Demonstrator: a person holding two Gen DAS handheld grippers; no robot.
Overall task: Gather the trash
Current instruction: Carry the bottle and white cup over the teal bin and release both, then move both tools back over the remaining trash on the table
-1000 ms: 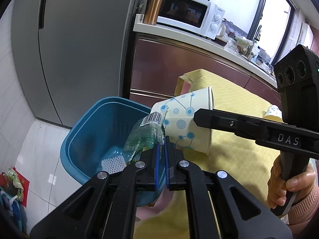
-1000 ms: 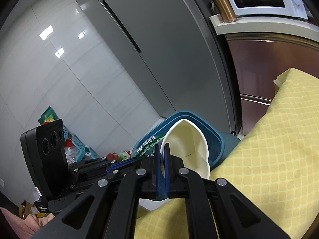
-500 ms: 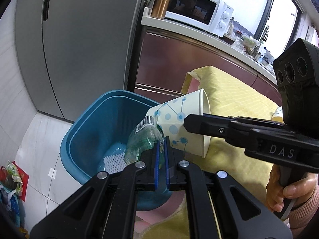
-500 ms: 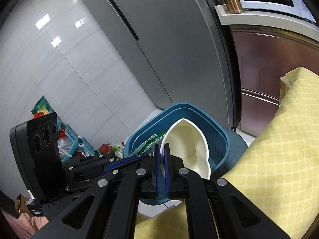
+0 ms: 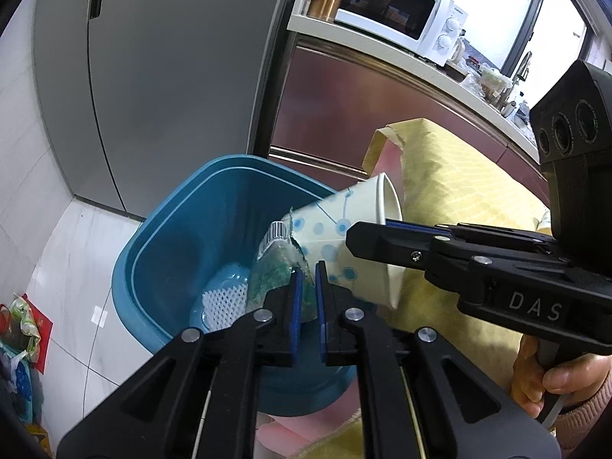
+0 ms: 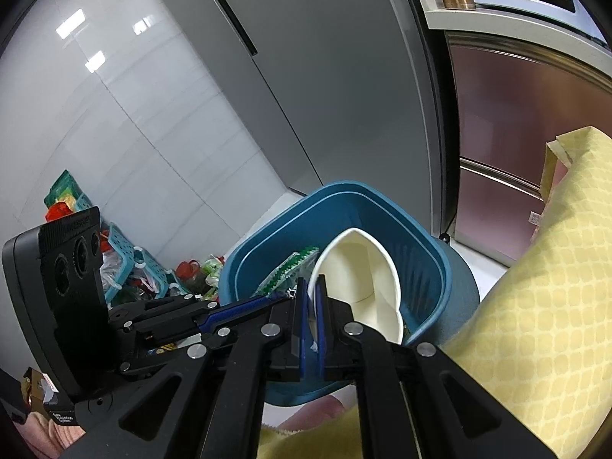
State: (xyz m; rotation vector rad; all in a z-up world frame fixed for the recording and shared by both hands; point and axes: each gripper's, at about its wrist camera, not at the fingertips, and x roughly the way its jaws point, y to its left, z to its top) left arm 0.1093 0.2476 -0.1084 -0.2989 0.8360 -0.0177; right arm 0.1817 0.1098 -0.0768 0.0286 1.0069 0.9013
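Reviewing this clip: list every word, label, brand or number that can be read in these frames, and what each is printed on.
"DAS": on the right gripper, its body.
Barcode on the green wrapper: digits too small to read.
Brand mark on the microwave: too small to read.
Raised lettering on the left gripper, its camera block: too blurred to read.
White tag on the yellow cloth: unreadable.

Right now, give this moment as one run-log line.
left gripper: holding green wrapper | right gripper: jaws opening, paper cup rim between | both over blue bin
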